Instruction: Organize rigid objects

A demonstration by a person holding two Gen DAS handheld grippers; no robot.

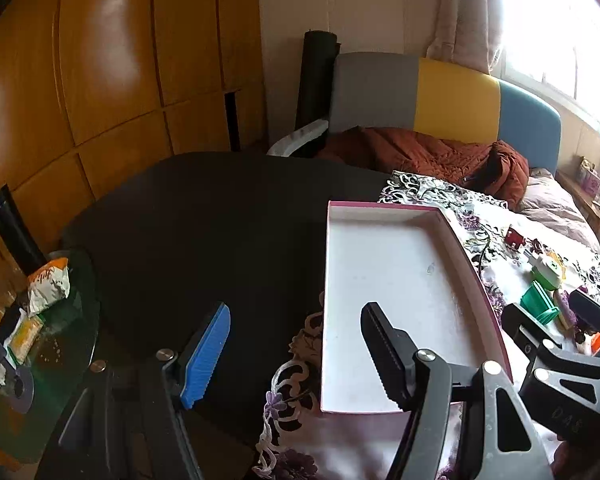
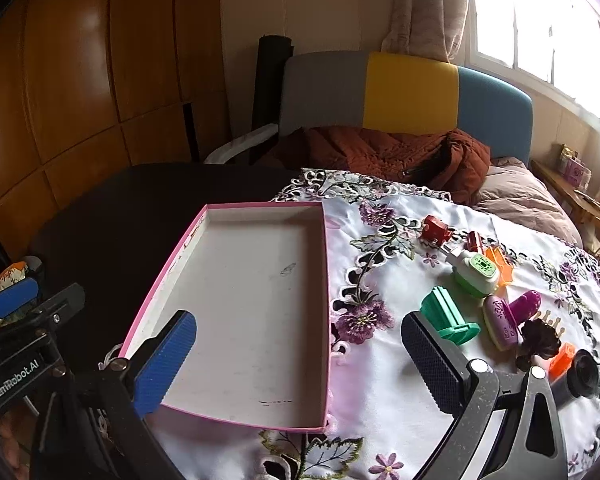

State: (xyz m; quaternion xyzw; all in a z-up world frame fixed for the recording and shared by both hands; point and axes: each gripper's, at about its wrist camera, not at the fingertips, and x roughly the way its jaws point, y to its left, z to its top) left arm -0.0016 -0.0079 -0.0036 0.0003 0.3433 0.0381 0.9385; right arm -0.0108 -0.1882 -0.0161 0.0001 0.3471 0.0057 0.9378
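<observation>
Toys [image 2: 476, 276] beside pink-rimmed box [image 2: 204, 240] on floral tablecloth [image 2: 380, 360], left tool [image 1: 296, 356] and right tool [image 2: 300, 360] both spread, bedroom

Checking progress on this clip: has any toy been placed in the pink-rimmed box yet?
No. The pink-rimmed box shows only its bare white floor, while the toys, such as the green toy, lie on the cloth beside it.

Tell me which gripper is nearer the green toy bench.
Right. The right gripper has one of its open jaws right beside the green toy bench; the left gripper sits beyond the pink tray, over its far-left edge.
</observation>
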